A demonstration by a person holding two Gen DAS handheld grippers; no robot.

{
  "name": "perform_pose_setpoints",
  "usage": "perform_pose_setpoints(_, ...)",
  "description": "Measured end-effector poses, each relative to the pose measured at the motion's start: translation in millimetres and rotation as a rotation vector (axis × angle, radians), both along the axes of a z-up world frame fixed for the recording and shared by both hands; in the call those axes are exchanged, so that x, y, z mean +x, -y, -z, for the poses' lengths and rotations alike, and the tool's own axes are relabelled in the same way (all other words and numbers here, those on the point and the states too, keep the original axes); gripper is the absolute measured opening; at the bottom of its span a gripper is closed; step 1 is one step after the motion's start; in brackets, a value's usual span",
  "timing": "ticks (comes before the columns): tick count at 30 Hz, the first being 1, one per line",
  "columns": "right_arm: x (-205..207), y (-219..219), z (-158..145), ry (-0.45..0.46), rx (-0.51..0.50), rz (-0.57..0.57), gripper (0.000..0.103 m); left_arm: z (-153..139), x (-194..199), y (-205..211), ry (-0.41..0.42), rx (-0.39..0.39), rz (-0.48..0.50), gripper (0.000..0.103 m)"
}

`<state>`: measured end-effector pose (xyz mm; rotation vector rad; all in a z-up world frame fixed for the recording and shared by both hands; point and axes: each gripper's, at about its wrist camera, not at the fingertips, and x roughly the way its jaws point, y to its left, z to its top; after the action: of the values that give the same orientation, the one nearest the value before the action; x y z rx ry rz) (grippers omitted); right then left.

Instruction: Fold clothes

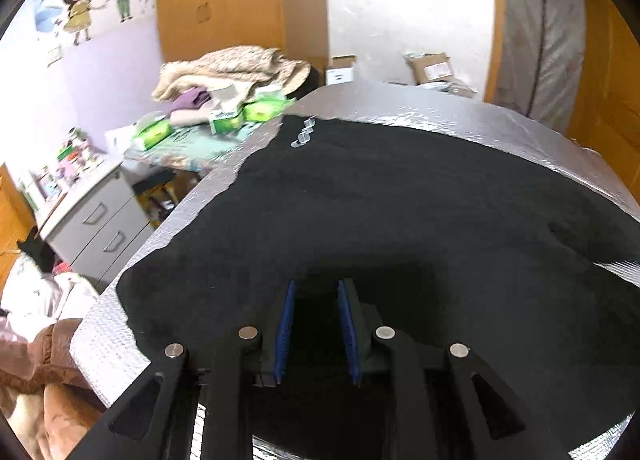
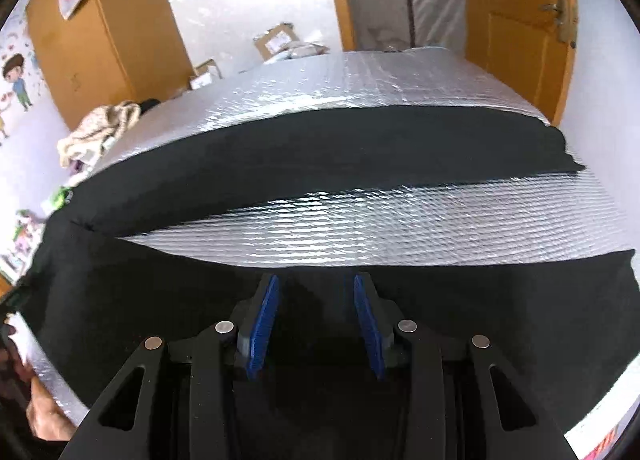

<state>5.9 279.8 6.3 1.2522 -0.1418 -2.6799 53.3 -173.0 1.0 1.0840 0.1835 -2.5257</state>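
A black garment lies spread flat on a table under a silver quilted foil cover. In the right wrist view two long black parts of the garment run across, with a strip of the foil cover bare between them. My left gripper hovers just over the near part of the cloth, its blue pads apart and its shadow beneath it. My right gripper stands open wider over the near black band, its tips at that band's far edge. A few small clear plastic pieces rest at the garment's far left corner.
Left of the table is a cluttered surface with green tissue packs and a beige blanket pile. A grey drawer cabinet and a brown blanket lie lower left. Cardboard boxes sit on the floor beyond, and a wooden door stands far right.
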Motion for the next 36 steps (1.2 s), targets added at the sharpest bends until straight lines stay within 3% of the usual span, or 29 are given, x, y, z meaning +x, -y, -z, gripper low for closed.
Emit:
perform_pose_setpoints(3, -2.9, -3.6, 5.4, 0.008, -0.001, 0.012, 0.041, 6.3, -2.0, 2.0, 0.027, -0.008, -0.013, 0.023)
perform_pose_setpoints(9, -1.9, 12.5, 9.2, -0.025, 0.127, -0.011, 0.041, 4.6, -5.8, -2.3, 0.037, -0.026, -0.024, 0.023)
perform_pose_setpoints(17, -2.4, -5.3, 1.9, -0.036, 0.063, 0.032, 0.041, -13.6, -5.3, -29.0, -0.035, 0.010, 0.089, 0.023)
perform_pose_setpoints(23, 1.5, -32.6, -1.1, -0.064, 0.103, 0.121, 0.041, -1.0, -19.6, -53.2, 0.008, 0.021, 0.174, 0.023)
perform_pose_setpoints(28, 0.3, -68.6, 9.1, -0.025, 0.108, 0.222, 0.041, 7.6, -22.8, -59.5, 0.019, 0.021, 0.175, 0.023)
perform_pose_setpoints(36, -7.8, -103.2, 5.3, -0.043, 0.087, 0.287, 0.039, 7.8, -20.4, -60.1, 0.014, 0.029, 0.157, 0.023)
